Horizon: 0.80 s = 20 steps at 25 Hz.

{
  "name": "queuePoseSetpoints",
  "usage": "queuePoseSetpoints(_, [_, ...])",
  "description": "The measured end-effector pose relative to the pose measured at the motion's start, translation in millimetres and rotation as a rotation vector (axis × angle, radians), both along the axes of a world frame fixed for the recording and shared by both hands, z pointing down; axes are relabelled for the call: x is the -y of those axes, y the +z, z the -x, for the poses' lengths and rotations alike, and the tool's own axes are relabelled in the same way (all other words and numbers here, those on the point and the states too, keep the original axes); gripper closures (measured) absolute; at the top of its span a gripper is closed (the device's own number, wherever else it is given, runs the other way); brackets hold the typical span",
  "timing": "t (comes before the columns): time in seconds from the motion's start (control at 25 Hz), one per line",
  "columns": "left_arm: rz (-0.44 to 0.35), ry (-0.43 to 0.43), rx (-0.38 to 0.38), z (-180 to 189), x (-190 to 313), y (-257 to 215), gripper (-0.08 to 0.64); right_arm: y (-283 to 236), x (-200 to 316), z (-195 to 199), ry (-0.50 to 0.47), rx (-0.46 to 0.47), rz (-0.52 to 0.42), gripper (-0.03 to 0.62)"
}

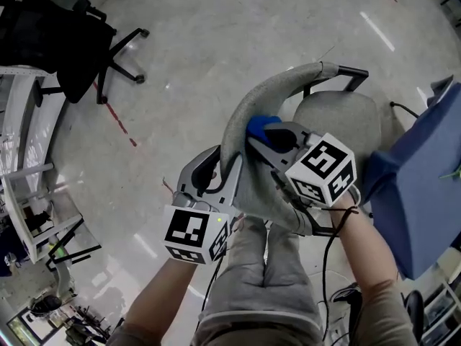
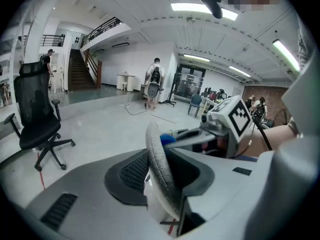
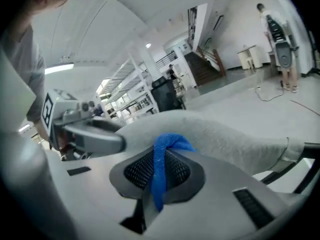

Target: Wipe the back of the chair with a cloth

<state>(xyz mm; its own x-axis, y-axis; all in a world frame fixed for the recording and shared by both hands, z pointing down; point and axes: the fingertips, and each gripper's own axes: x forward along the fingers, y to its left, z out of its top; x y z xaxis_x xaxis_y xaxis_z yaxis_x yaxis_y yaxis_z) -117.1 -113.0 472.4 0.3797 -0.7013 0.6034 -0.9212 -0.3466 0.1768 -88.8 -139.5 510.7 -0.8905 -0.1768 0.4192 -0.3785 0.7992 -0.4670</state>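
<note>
Right gripper (image 1: 264, 132), angled forward and down, pinches the blue cloth (image 1: 257, 125) against the grey chair back (image 1: 288, 82), whose edge the left gripper (image 1: 229, 170) clamps just beside it.

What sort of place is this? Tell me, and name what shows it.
Probably a large open office or workshop hall: a black office chair on a bare polished floor, a staircase up to a railed upper level, and long ceiling lights.
</note>
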Motion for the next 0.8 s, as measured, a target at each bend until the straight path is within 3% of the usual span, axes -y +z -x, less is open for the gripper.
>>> queuePoseSetpoints(0.12, [-0.017,-0.001,0.012,3.1,-3.7,-4.4,0.422,-5.7,43.0,-11.3,0.178,0.017,-0.029,0.538])
queuePoseSetpoints(0.32, [-0.041,0.009,0.032,4.8,-9.1,-12.6,0.433,-7.9,51.0,-11.5,0.275,0.015,-0.045,0.538])
queuePoseSetpoints(0.52, [-0.035,0.014,0.032,5.9,-8.1,-13.1,0.439,-19.8,70.9,-24.5,0.419,0.089,-0.040,0.538])
queuePoseSetpoints(0.68, [-0.017,-0.013,0.006,8.3,-9.8,-9.1,0.442,-22.9,59.9,-8.8,0.339,0.119,0.006,0.537])
queuePoseSetpoints(0.8, [-0.012,-0.020,0.002,7.2,-12.0,-7.5,0.443,-20.3,5.1,9.2,0.166,0.093,0.038,0.538])
